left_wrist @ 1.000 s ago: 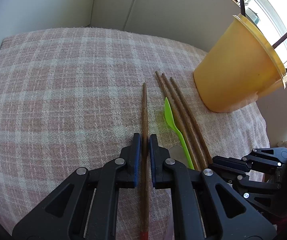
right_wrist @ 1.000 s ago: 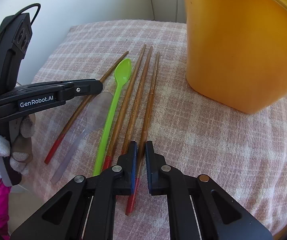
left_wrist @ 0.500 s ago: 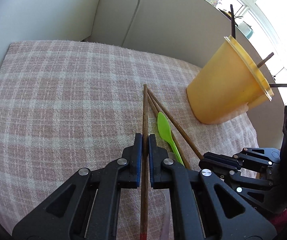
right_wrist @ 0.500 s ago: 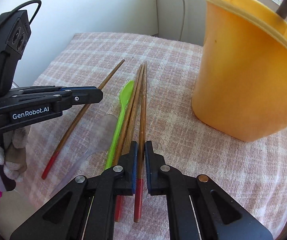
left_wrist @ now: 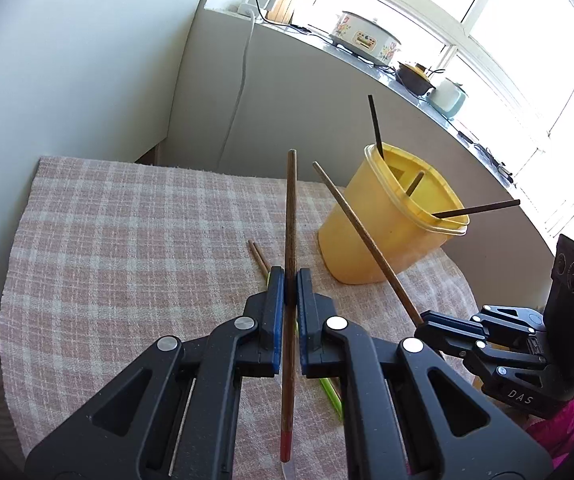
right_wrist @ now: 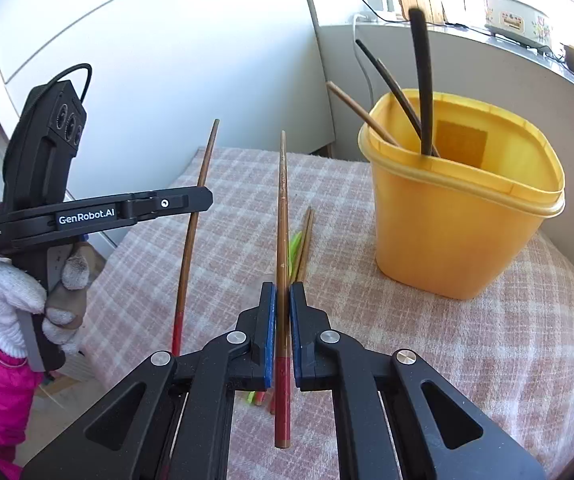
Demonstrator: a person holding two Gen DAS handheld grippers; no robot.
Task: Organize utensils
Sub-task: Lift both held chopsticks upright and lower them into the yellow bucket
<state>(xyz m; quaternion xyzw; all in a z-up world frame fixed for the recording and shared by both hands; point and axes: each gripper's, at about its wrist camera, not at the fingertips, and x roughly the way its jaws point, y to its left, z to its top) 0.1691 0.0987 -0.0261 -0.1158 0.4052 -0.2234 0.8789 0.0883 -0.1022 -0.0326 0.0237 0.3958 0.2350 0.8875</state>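
Note:
My left gripper [left_wrist: 290, 280] is shut on a brown chopstick [left_wrist: 291, 216] with a red end, held up off the cloth. My right gripper [right_wrist: 281, 294] is shut on another red-ended chopstick [right_wrist: 283, 216], also raised; it shows in the left wrist view [left_wrist: 361, 236]. The left gripper shows in the right wrist view [right_wrist: 203, 200] with its chopstick [right_wrist: 195, 220]. A yellow tub [left_wrist: 391, 228] [right_wrist: 463, 216] stands to the right with several chopsticks in it. Two chopsticks [right_wrist: 306, 240] and a green spoon [right_wrist: 294, 246] lie on the cloth.
A pink plaid cloth [left_wrist: 127, 248] covers the table. White walls stand behind and left. A window ledge [left_wrist: 367, 48] with a cooker and pots runs at the back. A clear plastic utensil [left_wrist: 289, 470] lies partly hidden under my left gripper.
Both grippers have lifted their chopsticks well above the cloth and tilted up. The tub's open top has come into view.

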